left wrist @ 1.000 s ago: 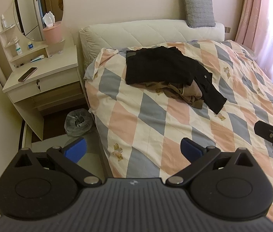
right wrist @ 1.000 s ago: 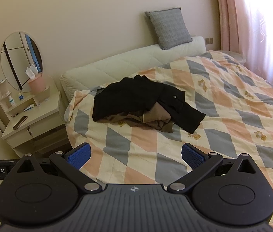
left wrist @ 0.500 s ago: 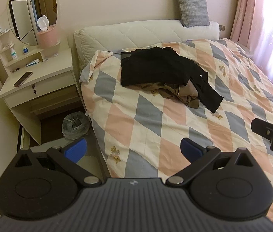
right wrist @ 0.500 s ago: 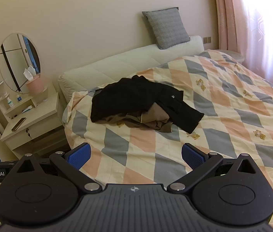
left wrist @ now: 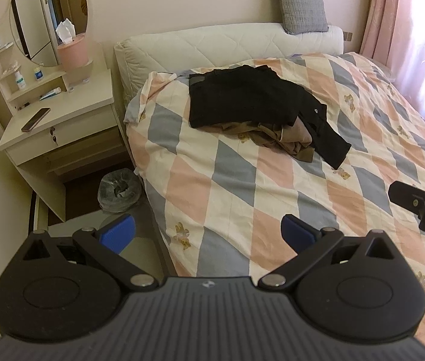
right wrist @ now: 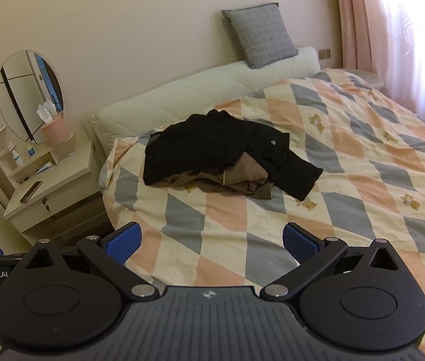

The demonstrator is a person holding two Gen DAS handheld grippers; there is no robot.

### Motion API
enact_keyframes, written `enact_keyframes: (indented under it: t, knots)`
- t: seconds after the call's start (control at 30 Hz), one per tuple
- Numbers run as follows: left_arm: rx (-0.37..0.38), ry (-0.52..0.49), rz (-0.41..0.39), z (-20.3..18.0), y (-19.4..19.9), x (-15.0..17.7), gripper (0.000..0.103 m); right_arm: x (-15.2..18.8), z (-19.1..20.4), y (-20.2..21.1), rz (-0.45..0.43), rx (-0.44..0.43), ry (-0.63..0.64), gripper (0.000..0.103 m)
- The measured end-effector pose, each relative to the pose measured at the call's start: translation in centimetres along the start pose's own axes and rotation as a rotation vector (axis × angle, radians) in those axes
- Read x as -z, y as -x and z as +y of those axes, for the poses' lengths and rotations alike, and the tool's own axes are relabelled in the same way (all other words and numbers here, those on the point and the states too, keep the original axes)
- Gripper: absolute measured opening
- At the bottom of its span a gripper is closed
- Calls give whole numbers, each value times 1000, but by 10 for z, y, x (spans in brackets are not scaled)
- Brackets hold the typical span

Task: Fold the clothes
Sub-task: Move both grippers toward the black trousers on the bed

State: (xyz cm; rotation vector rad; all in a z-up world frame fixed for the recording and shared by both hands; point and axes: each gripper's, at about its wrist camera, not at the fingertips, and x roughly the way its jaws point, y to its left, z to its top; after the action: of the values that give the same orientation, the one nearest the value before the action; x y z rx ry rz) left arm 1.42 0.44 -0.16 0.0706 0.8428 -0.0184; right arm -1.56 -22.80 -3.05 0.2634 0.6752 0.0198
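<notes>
1. Only the left wrist view shows the floor beside the bed: a bin lined with a clear bag [left wrist: 119, 191] stands below the bedside table [left wrist: 59, 120], and the right hand-held gripper [left wrist: 423, 207] pokes in at the right edge, cut off there
2. Both views show the black garment [right wrist: 221, 147] lying on top of a crumpled brown garment [right wrist: 242, 180], on the bed [right wrist: 347, 186] near the headboard, well apart from both tools
3. Left hand-held gripper [left wrist: 207, 230] is spread wide, holding nothing; right hand-held gripper [right wrist: 212, 239] likewise, seen in its own view
4. How the brown garment lies under the black one is hidden
5. A diamond-patterned quilt in peach, grey and cream covers the bed; a grey cushion [right wrist: 259, 34] leans on the wall, pink curtains [right wrist: 359, 21] hang at right, and a phone [left wrist: 35, 119] lies on the table below a round mirror [left wrist: 50, 15]
</notes>
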Motion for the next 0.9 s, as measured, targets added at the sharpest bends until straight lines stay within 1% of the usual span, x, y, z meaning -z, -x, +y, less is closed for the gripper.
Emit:
enact_keyframes:
  t: [0.2, 0.4, 0.47, 0.6, 0.7, 0.77, 0.83, 0.9]
  knots:
    - [13, 15, 32, 8, -9, -1, 102, -3, 4, -7, 9, 1, 5, 103]
    - [28, 28, 89, 18, -30, -4, 102, -3, 10, -20, 25, 2, 6, 103]
    - [25, 29, 88, 21, -37, -5, 102, -2, 10, -26, 36, 8, 5, 103]
    - [-5, 24, 80, 26, -56, -11, 102, -3, 10, -40, 52, 27, -7, 103]
    - [-25, 39, 108, 33, -80, -19, 102, -5, 7, -48, 24, 41, -49, 103]
    - [-22, 57, 139, 38, -99, -27, 102, -9, 2, -53, -21, 58, -96, 103]
    - [3, 66, 163, 41, -118, -38, 102, -14, -1, -61, -49, 87, -113, 103]
    - [28, 53, 174, 43, -138, -50, 102, -19, -3, -72, -60, 117, -114, 103]
